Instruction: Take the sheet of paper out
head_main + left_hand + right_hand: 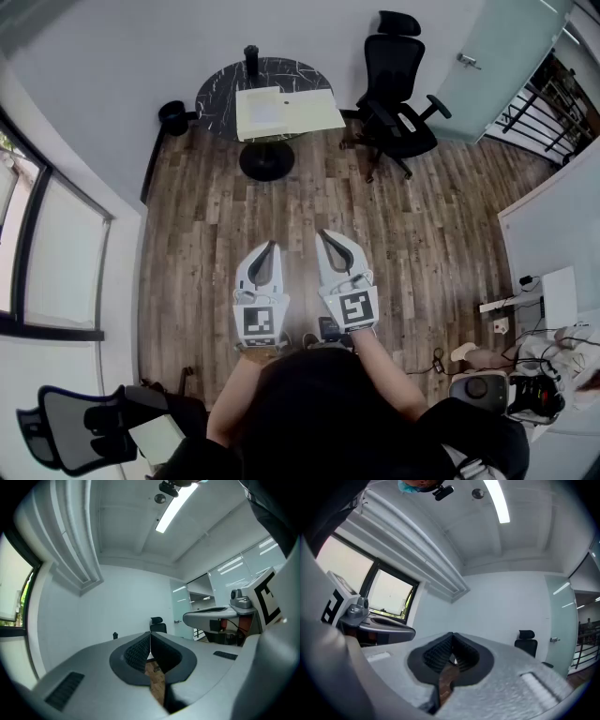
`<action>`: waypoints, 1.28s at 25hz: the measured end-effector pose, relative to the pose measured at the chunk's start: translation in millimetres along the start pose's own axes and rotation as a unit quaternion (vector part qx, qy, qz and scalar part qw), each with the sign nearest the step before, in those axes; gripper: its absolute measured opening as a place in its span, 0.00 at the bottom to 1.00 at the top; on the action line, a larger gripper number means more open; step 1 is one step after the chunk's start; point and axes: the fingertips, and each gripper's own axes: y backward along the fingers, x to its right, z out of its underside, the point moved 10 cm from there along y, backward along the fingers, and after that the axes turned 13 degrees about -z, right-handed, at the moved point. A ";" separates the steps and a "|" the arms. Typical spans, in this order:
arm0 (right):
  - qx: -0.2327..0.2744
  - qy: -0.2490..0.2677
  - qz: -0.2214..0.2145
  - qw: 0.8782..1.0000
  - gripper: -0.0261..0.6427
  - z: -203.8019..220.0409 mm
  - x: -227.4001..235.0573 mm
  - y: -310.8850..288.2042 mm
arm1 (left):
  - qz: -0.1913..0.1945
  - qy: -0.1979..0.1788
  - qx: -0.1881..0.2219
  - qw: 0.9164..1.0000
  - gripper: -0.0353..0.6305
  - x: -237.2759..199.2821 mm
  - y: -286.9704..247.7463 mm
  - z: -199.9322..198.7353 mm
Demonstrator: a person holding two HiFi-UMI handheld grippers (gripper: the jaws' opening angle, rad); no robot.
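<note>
Wooden floor fills the head view. A round dark worktop stands at 12 o'clock, well apart from both claws. A black office chair stands at 1 o'clock, just beside the worktop. I hold my left claw and right claw side by side over the floor, tips pointing to 12 o'clock. Each claw is closed tip to tip with nothing gripped. A cream folder lies on the worktop. The sheet of paper lies on the folder's 9 o'clock half.
</note>
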 end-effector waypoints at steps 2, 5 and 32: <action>-0.012 -0.004 -0.001 1.000 0.04 -1.0 -4.4 -8.6 | 0.003 0.000 0.003 1.000 0.06 -10.9 -2.4 0.4; -0.019 -0.003 0.004 1.000 0.04 -0.9 -9.2 -20.0 | 0.008 -0.002 0.008 1.000 0.06 -26.3 -7.4 1.7; -0.025 -0.049 -0.005 0.998 0.04 62.7 125.5 -184.4 | 0.005 -0.027 -0.026 0.999 0.06 -88.8 -198.9 21.2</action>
